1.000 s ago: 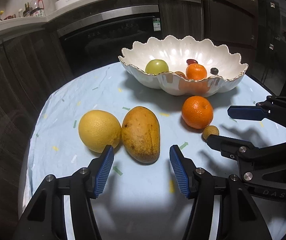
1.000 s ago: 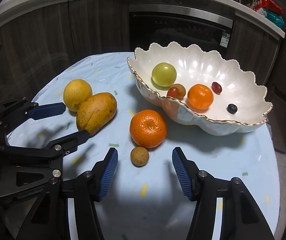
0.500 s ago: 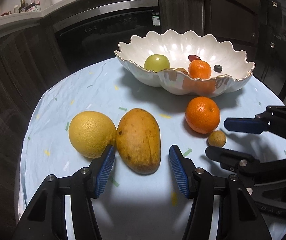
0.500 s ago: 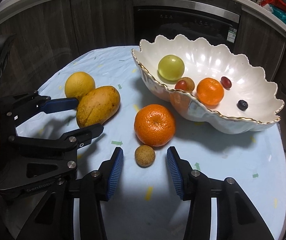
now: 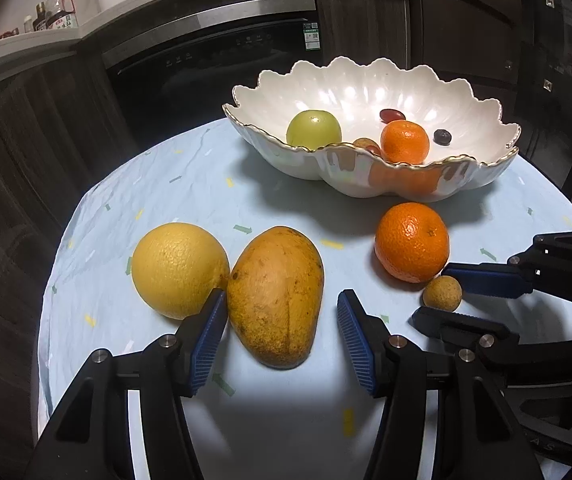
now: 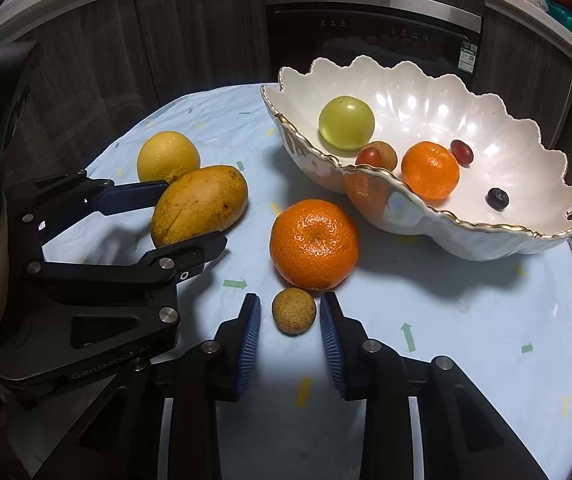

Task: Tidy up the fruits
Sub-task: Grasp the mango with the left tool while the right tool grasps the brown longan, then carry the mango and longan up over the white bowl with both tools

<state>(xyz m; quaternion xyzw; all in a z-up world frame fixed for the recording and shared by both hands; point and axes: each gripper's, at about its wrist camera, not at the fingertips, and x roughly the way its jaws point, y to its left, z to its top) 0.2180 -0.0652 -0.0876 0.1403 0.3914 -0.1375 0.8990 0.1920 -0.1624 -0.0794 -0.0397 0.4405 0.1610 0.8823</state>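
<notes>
A mango (image 5: 276, 296) (image 6: 200, 204) lies on the light blue cloth beside a yellow citrus fruit (image 5: 178, 268) (image 6: 168, 156). My left gripper (image 5: 280, 326) (image 6: 190, 218) is open with its jaws on both sides of the mango's near end. A small brown longan (image 6: 294, 311) (image 5: 442, 293) lies just in front of a loose orange (image 6: 314, 244) (image 5: 412, 242). My right gripper (image 6: 290, 326) (image 5: 438, 294) is open, its jaws close on either side of the longan. A white scalloped bowl (image 5: 366, 184) (image 6: 466, 232) holds a green fruit, an orange and several small fruits.
The round table's edge curves close at left and right. Dark cabinets and an oven (image 5: 214, 60) stand behind the table. A counter (image 5: 46, 36) with bottles and a cooker sits above at left.
Both grippers moved forward. The left jaws now straddle the mango's near end. The right jaws narrowed and now flank the longan.
</notes>
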